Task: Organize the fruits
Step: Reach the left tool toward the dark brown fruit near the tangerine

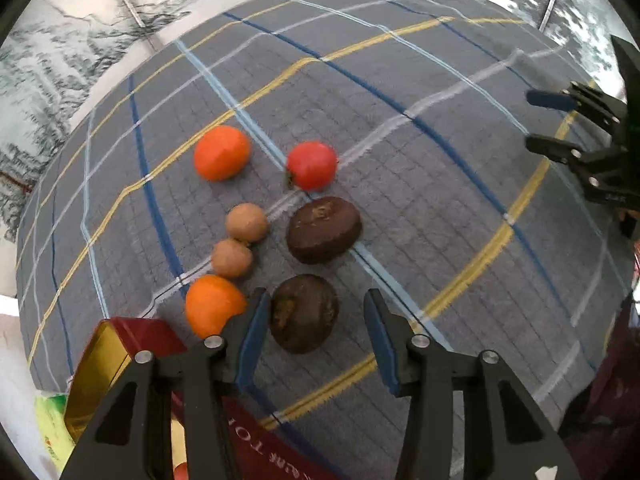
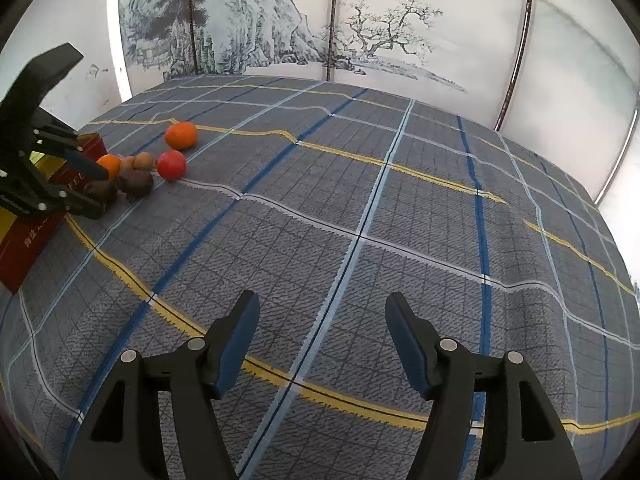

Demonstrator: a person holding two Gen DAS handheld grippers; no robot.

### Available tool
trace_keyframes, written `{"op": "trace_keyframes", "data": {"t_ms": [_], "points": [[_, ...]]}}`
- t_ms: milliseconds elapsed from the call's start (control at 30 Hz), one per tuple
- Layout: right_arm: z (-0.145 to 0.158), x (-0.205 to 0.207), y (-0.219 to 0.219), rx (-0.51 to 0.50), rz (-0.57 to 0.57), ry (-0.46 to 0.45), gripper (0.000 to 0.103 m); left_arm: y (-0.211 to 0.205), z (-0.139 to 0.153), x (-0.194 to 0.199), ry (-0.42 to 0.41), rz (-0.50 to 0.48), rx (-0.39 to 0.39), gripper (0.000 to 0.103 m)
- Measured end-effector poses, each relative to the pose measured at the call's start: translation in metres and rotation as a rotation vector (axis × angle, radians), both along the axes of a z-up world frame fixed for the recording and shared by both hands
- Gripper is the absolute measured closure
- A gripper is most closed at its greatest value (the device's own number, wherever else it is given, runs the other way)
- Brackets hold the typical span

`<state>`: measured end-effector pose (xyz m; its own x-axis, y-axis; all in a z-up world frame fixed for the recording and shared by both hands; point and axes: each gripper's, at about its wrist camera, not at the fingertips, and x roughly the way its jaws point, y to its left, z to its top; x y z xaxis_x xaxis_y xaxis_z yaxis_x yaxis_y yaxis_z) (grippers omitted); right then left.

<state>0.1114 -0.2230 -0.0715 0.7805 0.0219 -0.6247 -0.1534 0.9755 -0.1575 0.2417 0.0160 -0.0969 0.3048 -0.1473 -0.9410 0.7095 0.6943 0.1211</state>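
Several fruits lie grouped on the plaid cloth (image 1: 440, 200): an orange (image 1: 222, 153), a red round fruit (image 1: 312, 165), two small tan fruits (image 1: 246, 222), a flat dark brown fruit (image 1: 324, 229), a second orange (image 1: 214, 306) and a round dark brown fruit (image 1: 304, 312). My left gripper (image 1: 316, 298) points down over that round brown fruit, which sits between its fingers close to the left pad, with a gap to the right pad. My right gripper (image 2: 322, 300) hovers open above bare cloth, far to the right of the fruits (image 2: 172, 165), with nothing between its fingers.
A red tin box (image 1: 104, 360) with a gold inside stands at the cloth's left edge, right beside the near orange. Painted screen panels (image 2: 360, 40) close off the far side. The cloth (image 2: 400, 220) stretches wide to the right of the fruits.
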Motion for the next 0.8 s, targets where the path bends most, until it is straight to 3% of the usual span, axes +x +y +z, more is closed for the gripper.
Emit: {"op": "trace_keyframes", "data": {"t_ms": [67,333,533,633,800], "points": [[-0.001,0.001,-0.001,0.005,0.000,0.010,0.037,0.006,0.002,0.001,-0.002,0.064,-0.041,0.077],[-0.002,0.002,-0.001,0.000,-0.010,0.015,0.037,0.026,0.030,-0.057,-0.086,0.366,-0.250,0.076],[-0.002,-0.003,0.012,-0.044,0.026,0.003,0.037,0.020,0.044,-0.108,-0.132,0.443,-0.317,0.077],[-0.001,-0.006,0.019,0.018,0.083,0.030,0.037,0.027,0.054,-0.125,-0.143,0.470,-0.350,0.087],[0.016,-0.008,0.051,0.099,0.211,0.029,0.037,0.047,0.071,-0.139,-0.174,0.521,-0.383,0.087]]}}
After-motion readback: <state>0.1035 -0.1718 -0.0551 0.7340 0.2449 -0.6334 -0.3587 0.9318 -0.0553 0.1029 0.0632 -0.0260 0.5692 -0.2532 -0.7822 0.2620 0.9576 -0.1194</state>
